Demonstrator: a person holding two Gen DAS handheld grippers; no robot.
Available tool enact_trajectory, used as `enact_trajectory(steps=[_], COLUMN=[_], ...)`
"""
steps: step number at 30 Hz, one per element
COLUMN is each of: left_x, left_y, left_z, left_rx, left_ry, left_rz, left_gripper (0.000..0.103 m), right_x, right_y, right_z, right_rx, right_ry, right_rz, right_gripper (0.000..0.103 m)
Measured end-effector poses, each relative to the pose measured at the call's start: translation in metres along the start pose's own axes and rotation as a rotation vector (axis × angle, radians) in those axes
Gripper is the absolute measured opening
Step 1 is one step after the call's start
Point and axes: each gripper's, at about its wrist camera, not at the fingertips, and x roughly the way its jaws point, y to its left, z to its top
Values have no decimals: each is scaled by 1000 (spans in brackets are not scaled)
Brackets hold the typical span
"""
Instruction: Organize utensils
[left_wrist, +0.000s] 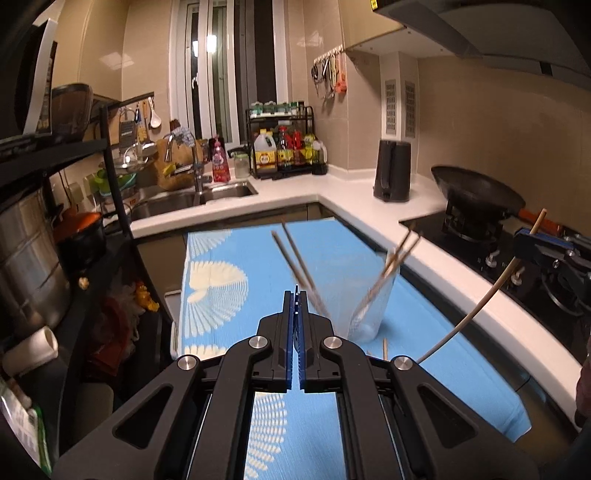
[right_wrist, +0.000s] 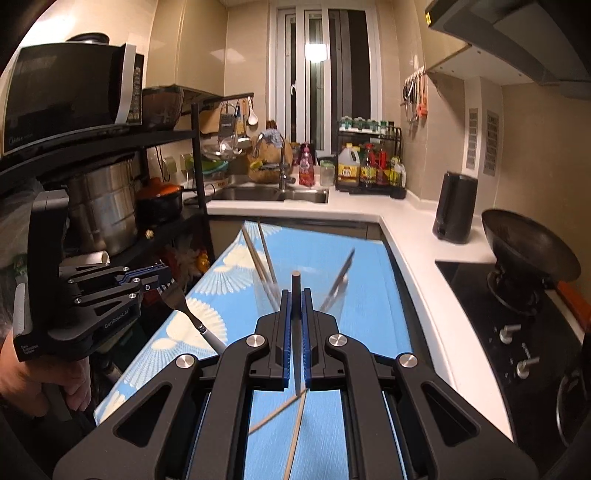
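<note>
The right gripper (right_wrist: 295, 295) is pinching a single chopstick (right_wrist: 296, 288) between its blue pads, the round tip showing just above the jaws and the shaft running back under the gripper body. In the left wrist view, the same chopstick (left_wrist: 476, 310) is arcing down from that gripper at the right edge of the scene.

The left gripper (right_wrist: 162, 282), seen in the right wrist view, is clamping a fork (right_wrist: 188, 310) by its tines, with the handle hanging down toward the near left.

Beyond both tools, a clear glass (left_wrist: 369, 306) is standing on the blue mat (left_wrist: 221, 266), already holding several chopsticks (left_wrist: 295, 262) that lean left and right. Two loose chopsticks (right_wrist: 291, 417) are lying crossed on the mat beneath the right gripper.

The step in hand appears to be placing the held chopstick into the glass. To do this well, the operator should be tilting the stick upright over the rim, lowering the bottom end into the gap between the leaning sticks, and releasing only once it is inside, since the glass looks easy to tip.
</note>
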Motion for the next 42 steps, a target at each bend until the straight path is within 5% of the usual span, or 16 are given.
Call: enact_trajectory(steps=[7,12,24,33,35,38,42], left_x=[-3,37,137,173,174,166,146], left_y=[-6,-13,-14,-21,-21,-18,-12], left_z=[77,102,73,37,31,30,37], left_rx=[46,88,97,102,97,86,47], left_ry=[-95,-72,82,166,176,150,100], left_rz=[6,24,6,-33,-44,-37,-35], left_gripper=[2,2,2,2,11,36,40], right_x=[3,29,119,168,174,176,164], right_y=[-2,-7,-26,-29,-28,-29,-30], right_z=[70,105,87,51,45,40,42], right_rx=[-20,-32,21,34,36,47,53], right_ry=[-99,-146,-58,45,67,87,68], right_rz=[18,-4,-10,6,6,-11,-31], right_gripper=[5,5,5,6,7,33,40])
